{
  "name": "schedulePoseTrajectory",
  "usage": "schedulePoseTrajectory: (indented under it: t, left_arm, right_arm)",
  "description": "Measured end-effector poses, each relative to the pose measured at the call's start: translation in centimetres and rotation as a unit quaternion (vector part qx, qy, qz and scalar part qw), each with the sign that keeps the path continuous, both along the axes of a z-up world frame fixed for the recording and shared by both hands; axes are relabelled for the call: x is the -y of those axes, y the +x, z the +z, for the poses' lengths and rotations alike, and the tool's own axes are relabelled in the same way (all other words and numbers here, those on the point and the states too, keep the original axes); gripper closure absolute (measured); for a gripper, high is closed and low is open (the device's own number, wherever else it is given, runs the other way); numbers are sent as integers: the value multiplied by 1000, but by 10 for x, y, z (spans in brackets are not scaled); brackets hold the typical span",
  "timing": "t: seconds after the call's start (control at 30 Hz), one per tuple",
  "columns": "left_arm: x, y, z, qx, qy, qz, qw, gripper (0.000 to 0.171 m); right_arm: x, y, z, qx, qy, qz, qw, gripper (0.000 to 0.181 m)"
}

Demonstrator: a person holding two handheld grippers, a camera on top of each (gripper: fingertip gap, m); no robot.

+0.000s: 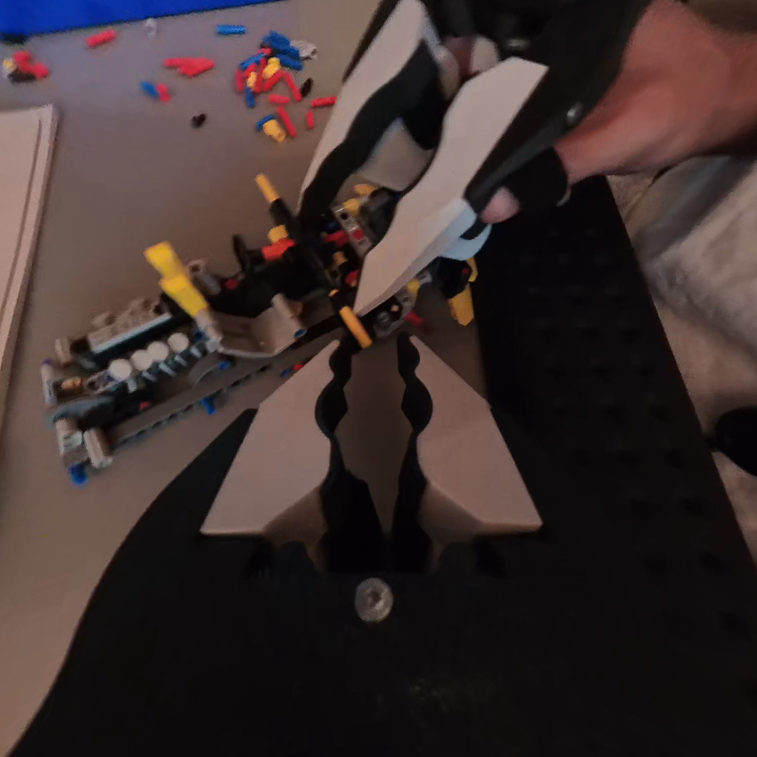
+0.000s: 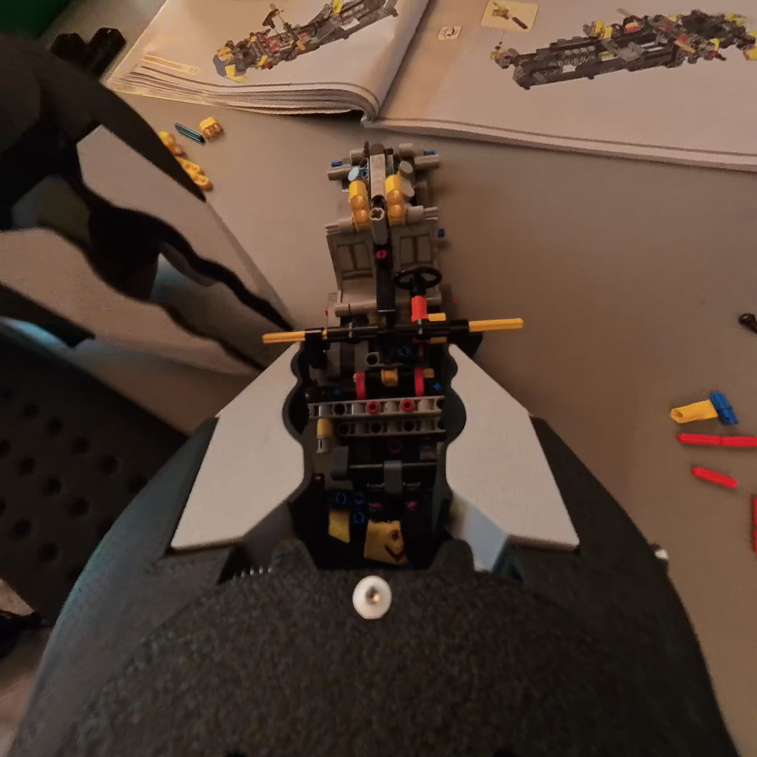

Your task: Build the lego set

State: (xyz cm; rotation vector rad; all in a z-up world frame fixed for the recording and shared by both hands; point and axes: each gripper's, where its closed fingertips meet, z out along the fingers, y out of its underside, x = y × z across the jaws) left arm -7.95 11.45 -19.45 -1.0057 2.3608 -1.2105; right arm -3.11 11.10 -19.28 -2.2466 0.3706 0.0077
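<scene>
I hold the half-built lego vehicle with my right gripper, whose two fingers clamp either side of the chassis at its front end, just behind the black cross axle with yellow tips. The model lies lengthwise on the desk, its far end pointing toward the open instruction booklet at the desk's far edge.

My left gripper comes in from the side. Its jaws stand narrowly parted, and the near yellow axle tip sits right at the fingertips. I cannot tell whether they pinch it or merely touch it; the picture is blurred there.

I judge the step to be seating or sliding that axle. To do it well, I should keep the right grip firm and square so the chassis does not twist, and push the axle straight along its own line, not at an angle, or it may bind in the holes. I would press gently, since the steering wheel and red column beside it look easy to knock.

Loose red, blue and yellow pieces lie scattered toward the desk's far side, well apart from the work.
</scene>
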Motion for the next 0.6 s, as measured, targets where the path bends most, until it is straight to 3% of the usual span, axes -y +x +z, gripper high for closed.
schedulePoseTrajectory:
  t: [0.1,0.3,0.4,0.5,0.6]
  left_arm:
    - [5,5,-4,21,34,-5,999,153]
    - [-4,3,-3,4,10,-1,1000,139]
    - [3,6,5,4,-24,-7,1000,129]
    - [5,11,-4,7,8,-11,1000,129]
    - [8,14,-8,13,20,-6,1000,133]
  right_arm:
    - [-2,1,-3,0,-9,0,1000,117]
    - [-1,5,1,-12,1,9,1000,129]
    - [-1,8,-1,-17,0,10,1000,122]
    - [-3,4,-5,-25,-15,23,999,114]
    - [-4,6,-6,-11,-17,15,1000,119]
